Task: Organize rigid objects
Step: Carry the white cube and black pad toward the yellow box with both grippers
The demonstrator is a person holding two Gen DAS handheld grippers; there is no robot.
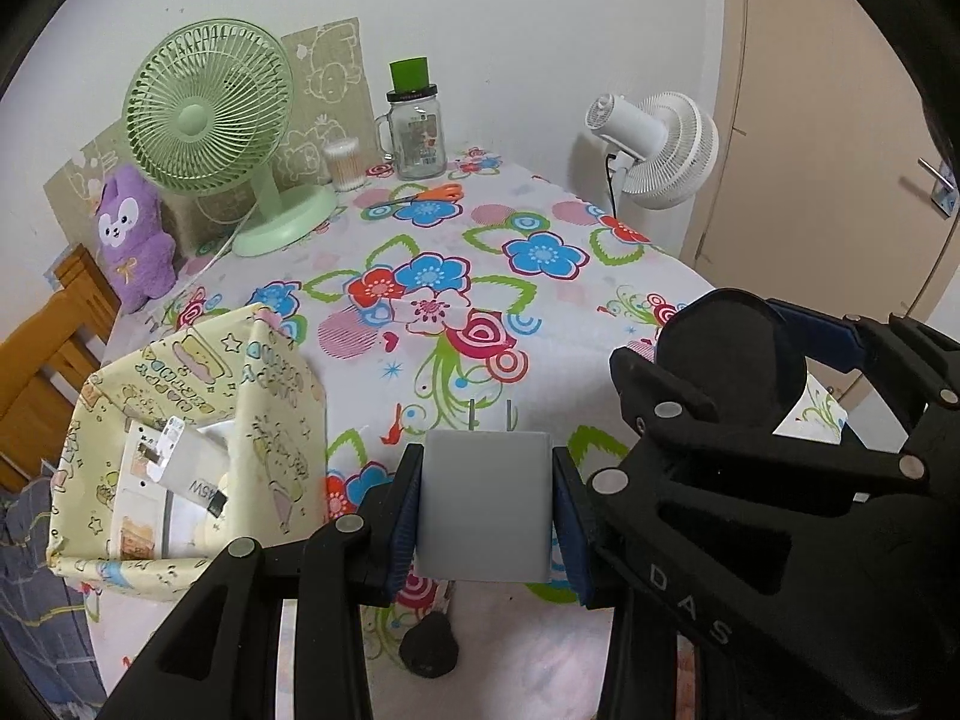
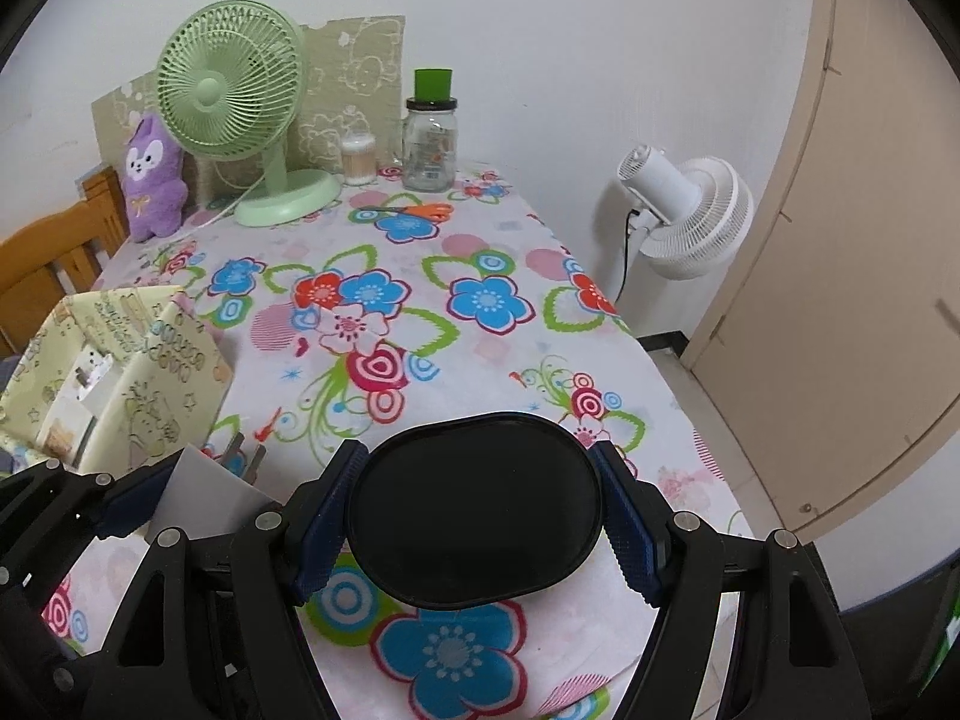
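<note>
My left gripper [image 1: 486, 477] is shut on a grey-white charger plug [image 1: 485, 519], whose two prongs [image 1: 492, 414] point away over the floral tablecloth [image 1: 540, 324]. The blue pads press on both of its sides. In the right wrist view my right gripper [image 2: 477, 468] is shut on a black oval case [image 2: 474, 516], held flat above the cloth [image 2: 468, 360]. The two grippers sit side by side: the case [image 1: 732, 354] shows at the right of the left wrist view, the plug [image 2: 207, 480] at the lower left of the right one. A yellow patterned box [image 1: 180, 450] with several items inside stands to the left.
At the back of the table stand a green fan [image 1: 207, 120], a purple plush [image 1: 132, 234], a glass jar with a green lid [image 1: 417, 132], a cotton swab tub [image 1: 345, 165] and orange scissors [image 1: 432, 195]. A white fan [image 1: 660, 147] stands beyond the right edge, a wooden chair [image 1: 54, 330] left.
</note>
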